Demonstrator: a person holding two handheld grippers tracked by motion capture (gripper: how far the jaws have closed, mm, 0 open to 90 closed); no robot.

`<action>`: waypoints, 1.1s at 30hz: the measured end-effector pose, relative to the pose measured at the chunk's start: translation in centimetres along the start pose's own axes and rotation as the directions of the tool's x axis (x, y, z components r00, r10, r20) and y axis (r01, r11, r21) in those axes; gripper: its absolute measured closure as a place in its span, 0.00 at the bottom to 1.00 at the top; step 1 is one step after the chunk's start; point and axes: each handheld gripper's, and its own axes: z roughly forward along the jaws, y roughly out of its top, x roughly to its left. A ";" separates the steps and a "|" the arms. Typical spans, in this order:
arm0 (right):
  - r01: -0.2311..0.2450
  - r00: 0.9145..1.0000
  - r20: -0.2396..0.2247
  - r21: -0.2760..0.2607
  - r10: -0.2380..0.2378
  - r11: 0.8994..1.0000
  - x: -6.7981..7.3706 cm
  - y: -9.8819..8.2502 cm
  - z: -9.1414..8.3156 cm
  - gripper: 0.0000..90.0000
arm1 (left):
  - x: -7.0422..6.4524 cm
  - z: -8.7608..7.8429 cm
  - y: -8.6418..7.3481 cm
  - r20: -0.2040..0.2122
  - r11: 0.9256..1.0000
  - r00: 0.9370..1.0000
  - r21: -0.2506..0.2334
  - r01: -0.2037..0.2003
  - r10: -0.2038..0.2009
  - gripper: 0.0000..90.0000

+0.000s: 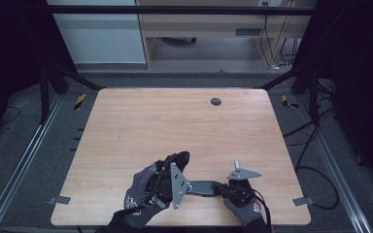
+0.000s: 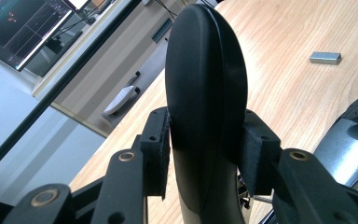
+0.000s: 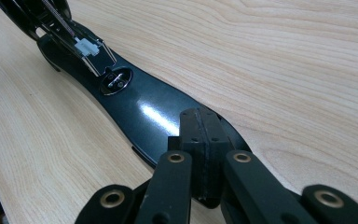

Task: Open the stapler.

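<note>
My left gripper is shut on a black, smooth oval piece that stands up between its pads. In the high view this gripper is near the front edge of the table, in a gloved hand. A glossy dark strip lies flat on the wood between the two grippers. It has a small oval recess and a white connector with wires at its far end. My right gripper has its pads pressed together right over the strip's near end. I cannot tell whether they pinch it.
The wooden table carries a round dark grommet near its far edge. A small grey metal block lies on the wood. Metal frame rails and cables run along both sides on the floor.
</note>
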 end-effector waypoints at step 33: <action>-0.004 1.000 -0.001 0.008 0.004 1.000 0.0 0.0 0.0 1.00 | 2.4 -1.3 -1.4 -0.006 0.994 0.994 -0.022 0.107 -0.107 0.64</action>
